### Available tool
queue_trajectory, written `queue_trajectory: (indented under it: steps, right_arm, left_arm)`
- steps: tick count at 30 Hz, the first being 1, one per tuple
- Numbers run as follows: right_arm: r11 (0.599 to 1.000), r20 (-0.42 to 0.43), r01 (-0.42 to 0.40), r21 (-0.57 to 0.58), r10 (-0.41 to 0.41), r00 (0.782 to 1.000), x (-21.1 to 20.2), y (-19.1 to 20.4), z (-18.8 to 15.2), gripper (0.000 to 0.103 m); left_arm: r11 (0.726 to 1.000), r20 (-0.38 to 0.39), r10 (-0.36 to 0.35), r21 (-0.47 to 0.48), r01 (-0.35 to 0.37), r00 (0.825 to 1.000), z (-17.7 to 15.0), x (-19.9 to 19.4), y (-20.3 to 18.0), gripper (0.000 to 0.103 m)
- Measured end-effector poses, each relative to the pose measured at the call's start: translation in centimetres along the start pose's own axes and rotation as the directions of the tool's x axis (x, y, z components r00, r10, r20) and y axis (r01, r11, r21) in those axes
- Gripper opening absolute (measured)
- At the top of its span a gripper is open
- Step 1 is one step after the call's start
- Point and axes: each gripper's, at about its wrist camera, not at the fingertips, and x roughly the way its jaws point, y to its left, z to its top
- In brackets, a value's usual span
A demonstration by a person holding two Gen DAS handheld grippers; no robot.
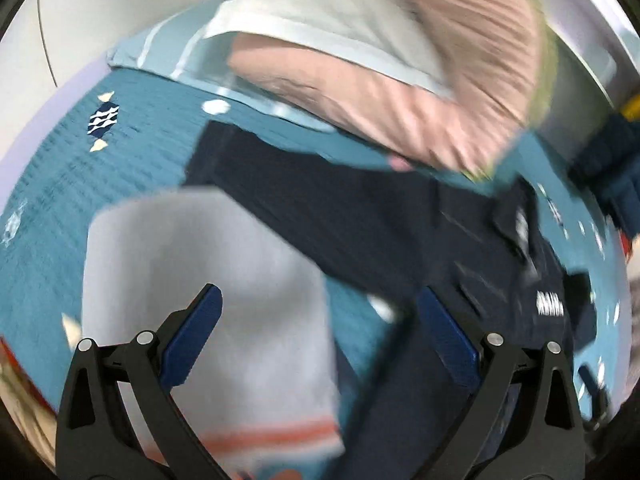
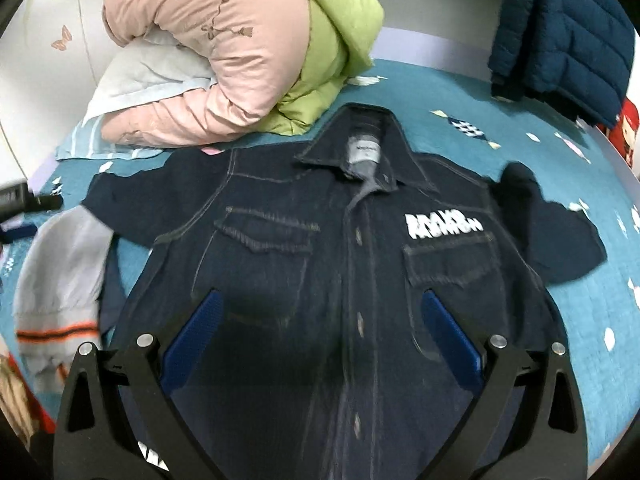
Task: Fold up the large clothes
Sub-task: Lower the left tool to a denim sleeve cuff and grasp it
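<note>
A dark navy denim jacket point(image 2: 340, 248) lies spread face up on a teal bedspread point(image 2: 440, 92), collar at the far side, white lettering on one chest pocket. Its left sleeve ends in a grey cuff with an orange stripe point(image 2: 56, 300). My right gripper point(image 2: 320, 320) is open and empty above the jacket's lower front. My left gripper point(image 1: 320, 316) is open and empty above the grey sleeve point(image 1: 200, 280) and the jacket's side point(image 1: 360, 208). The left wrist view is blurred.
A rolled pink and green quilt point(image 2: 224, 60) and a pale pillow point(image 2: 148, 76) lie at the head of the bed. A blue puffer jacket point(image 2: 560, 32) hangs at the far right. A red item point(image 2: 628, 132) sits at the right edge.
</note>
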Motion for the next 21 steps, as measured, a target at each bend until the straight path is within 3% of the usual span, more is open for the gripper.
queue_trajectory:
  steps: [4,8,11,17,21]
  right_arm:
    - [1.0,-0.014,-0.019,0.006,0.019,1.0,3.8,1.4,1.3,0.096]
    - [0.999,-0.027,-0.033,-0.002,0.033,0.999,7.0,3.1,2.1,0.096]
    - [0.999,-0.023,-0.047,-0.01,0.047,0.999,8.2,4.3,2.5,0.096]
    - [0.998,-0.014,-0.065,-0.002,0.065,0.998,9.6,5.5,3.3,0.096]
    - [0.996,-0.003,-0.086,0.018,0.086,0.996,9.9,5.7,4.1,0.096]
  left_arm:
    - [0.987,-0.074,0.009,-0.161,-0.021,0.997,5.7,4.6,5.8,0.098]
    - [0.944,-0.147,-0.066,-0.33,0.014,0.987,8.4,9.0,9.8,0.098]
    - [0.944,-0.167,-0.049,-0.329,-0.009,0.985,9.6,10.7,10.3,0.098]
    - [0.95,-0.306,0.007,-0.294,-0.102,0.952,10.5,14.1,11.3,0.098]
    - [0.956,-0.291,0.009,-0.279,-0.094,0.957,11.0,14.2,11.3,0.097]
